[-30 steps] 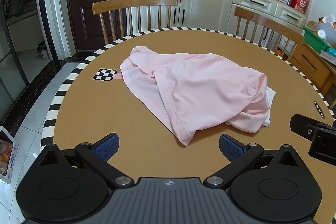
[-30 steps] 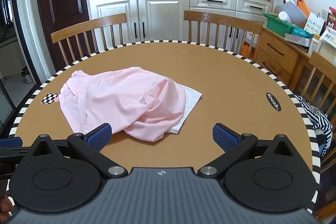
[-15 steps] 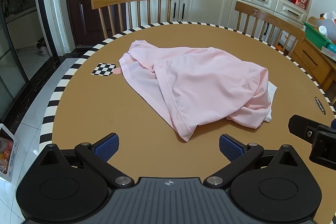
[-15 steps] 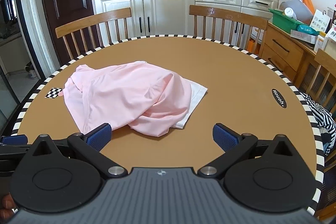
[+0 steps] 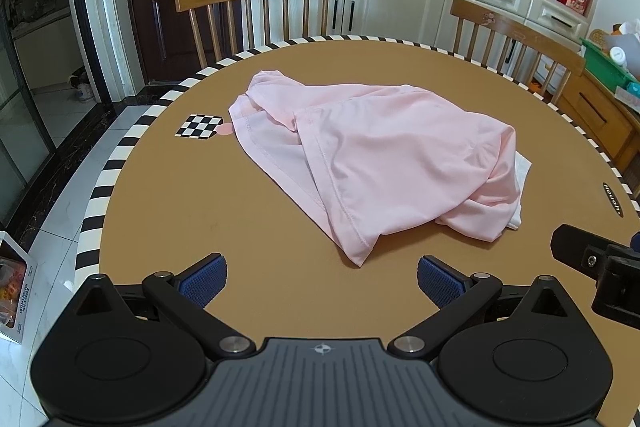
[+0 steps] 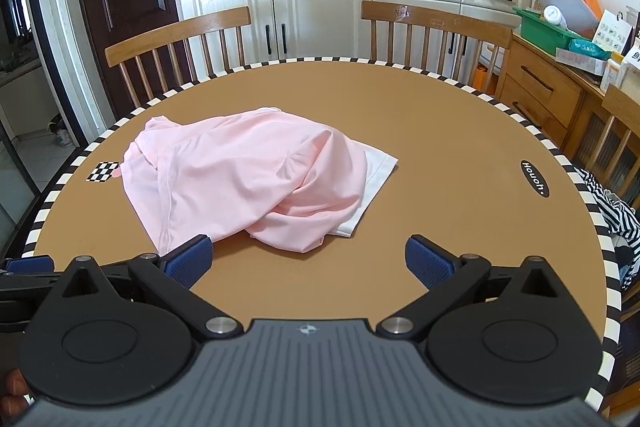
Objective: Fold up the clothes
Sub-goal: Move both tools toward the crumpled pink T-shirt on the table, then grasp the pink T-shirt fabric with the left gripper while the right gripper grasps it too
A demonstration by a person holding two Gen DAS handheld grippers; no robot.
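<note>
Closing in on the bench (image 5: 168, 211) from the left wrist view: over the last second the shirt (image 5: 384, 163) had grown larger in frame and its near hem corner had come nearer the left gripper (image 5: 322, 279), though cloth and jaws were not yet touching. The jaws stood wide apart, empty. The shirt lay crumpled, pink, mid-bench, a white cloth (image 5: 520, 171) peeking from under its right side. A checker tag (image 5: 199, 126) sat just beside its far left edge. Part of the other tool showed at the right border. Judged: approach under way, first grasp not made, folding not begun.

Right wrist view: the right gripper (image 6: 308, 265) had likewise come forward and a little higher, jaws spread, holding nothing. Its left pad overlapped the shirt's (image 6: 248, 179) near hem in frame; contact could not be told. This view showed the white cloth (image 6: 378, 171) plainly as a flat layer under the pink, reaching out toward bench centre, which the left view nearly hid. It also showed striped fabric (image 6: 612, 215) off the bench's right rim. The left view alone showed the hem corner cleanly, the likelier pick point.
</note>
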